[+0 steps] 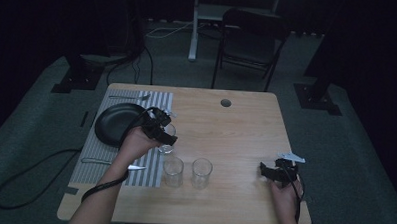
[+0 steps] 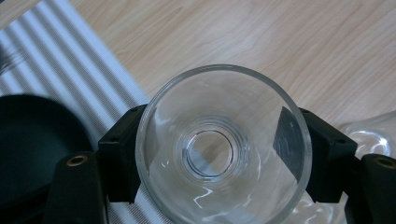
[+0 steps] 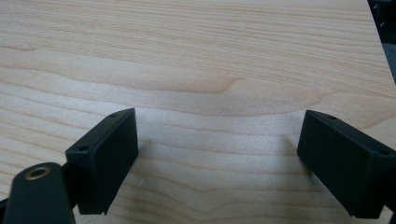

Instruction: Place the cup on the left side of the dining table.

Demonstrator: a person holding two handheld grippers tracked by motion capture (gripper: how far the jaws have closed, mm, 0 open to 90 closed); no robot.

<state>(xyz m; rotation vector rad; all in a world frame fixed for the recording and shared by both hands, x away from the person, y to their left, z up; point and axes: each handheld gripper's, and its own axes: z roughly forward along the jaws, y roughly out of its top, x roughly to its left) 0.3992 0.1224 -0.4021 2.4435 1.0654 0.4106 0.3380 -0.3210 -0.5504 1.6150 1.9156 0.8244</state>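
One light wooden bench (image 1: 236, 128) carries everything, with a small round dark hole near its far edge. At its left end lies a grey-and-white striped rectangular placemat (image 1: 154, 103), and on the mat sits a round black plate (image 1: 111, 121), a metal fork (image 1: 129, 96) on the mat beyond the plate and a metal knife (image 1: 97, 161) on the mat on the near side. Three clear drinking glasses are on the scene. The held clear glass tumbler (image 2: 219, 144) sits at the mat's right edge, just beside the plate; in the left gripper view its open mouth faces the camera, the black pads pressing its wall on both sides, mat stripes and plate rim visible behind it. Left claw (image 1: 164, 136): clamped on that tumbler, the person's left hand (image 1: 135, 142) around the gripper body. Whether the tumbler's base rests on the bench or is lifted off it cannot be told. Two more empty clear glasses (image 1: 173, 171) and (image 1: 202, 172) stand upright side by side on bare wood, near the held one on the person's side, apart from each other. Right claw (image 3: 217, 154): jaws wide apart with bare wood grain between them, resting low near the bench's right front edge, well apart from all three glasses.
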